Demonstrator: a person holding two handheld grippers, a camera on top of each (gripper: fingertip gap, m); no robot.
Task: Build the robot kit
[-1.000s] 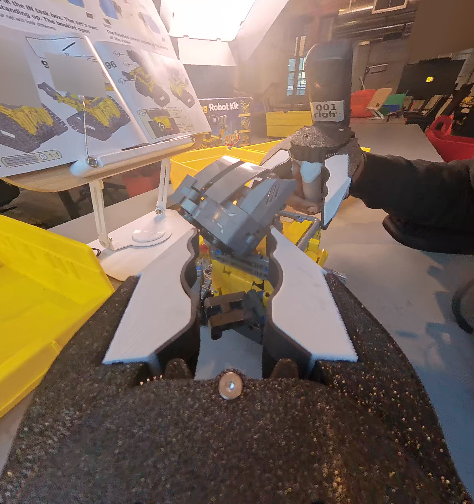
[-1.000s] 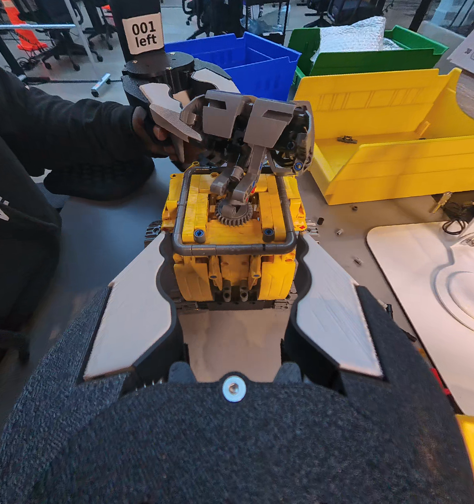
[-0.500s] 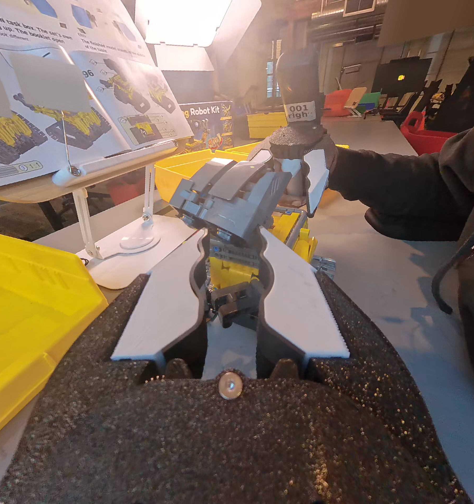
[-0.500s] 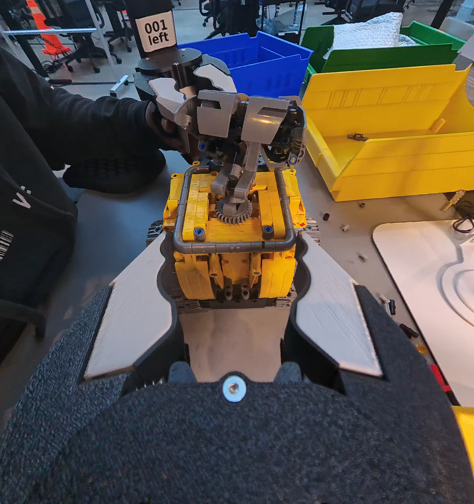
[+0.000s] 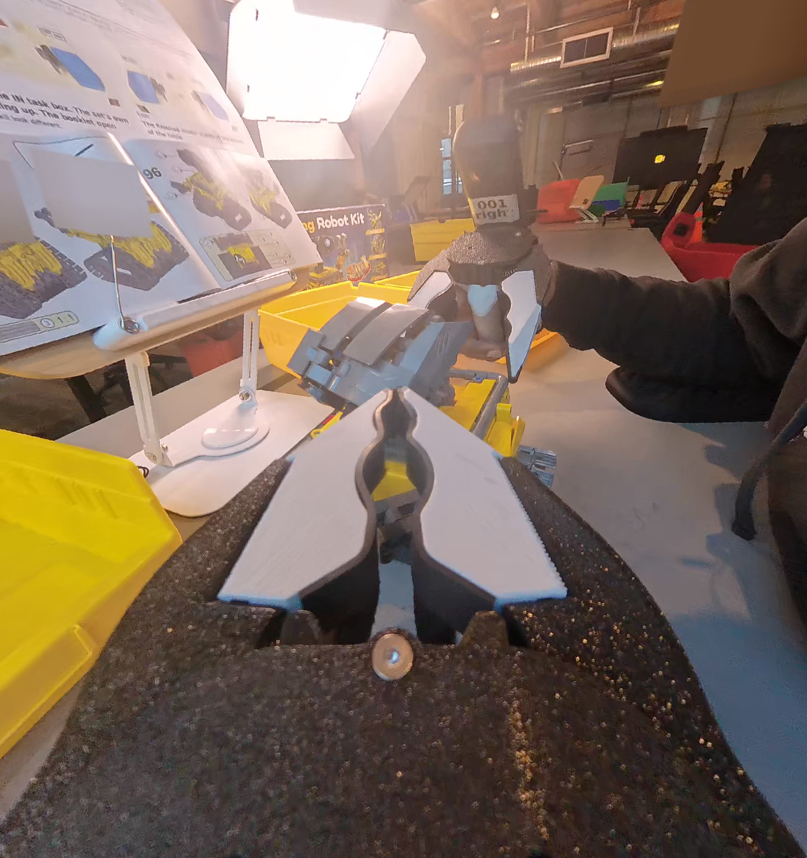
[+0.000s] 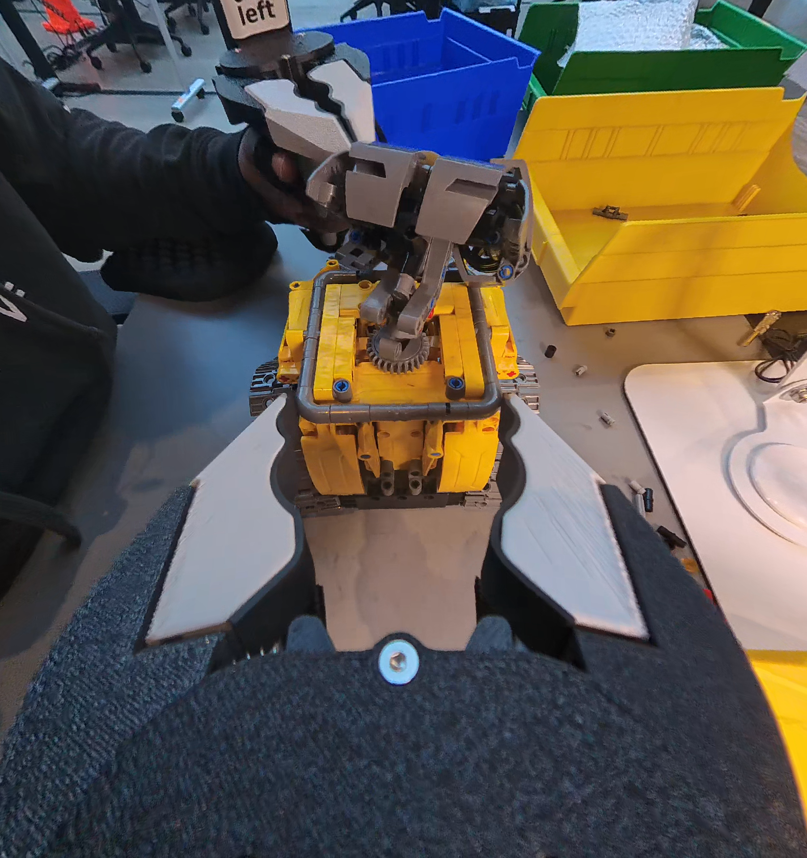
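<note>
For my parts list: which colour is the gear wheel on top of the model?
Grey gear wheel; right wrist view shows it best.

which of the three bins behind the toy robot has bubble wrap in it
The green bin, farthest back on the right. White bubble wrap fills it, while the blue bin beside it looks empty and the yellow bin in front holds only one small dark piece.

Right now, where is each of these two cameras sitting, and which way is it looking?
Left wrist view: sits on the left gripper, looking along its closed fingers at the toy robot, with the booklet stand to one side; a dark sleeve shows.
Right wrist view: sits on the right gripper, looking from the opposite side; its open fingers flank the toy's yellow body, with the yellow bin beyond.
Both views show the toy robot, and each shows the other gripper.
</note>
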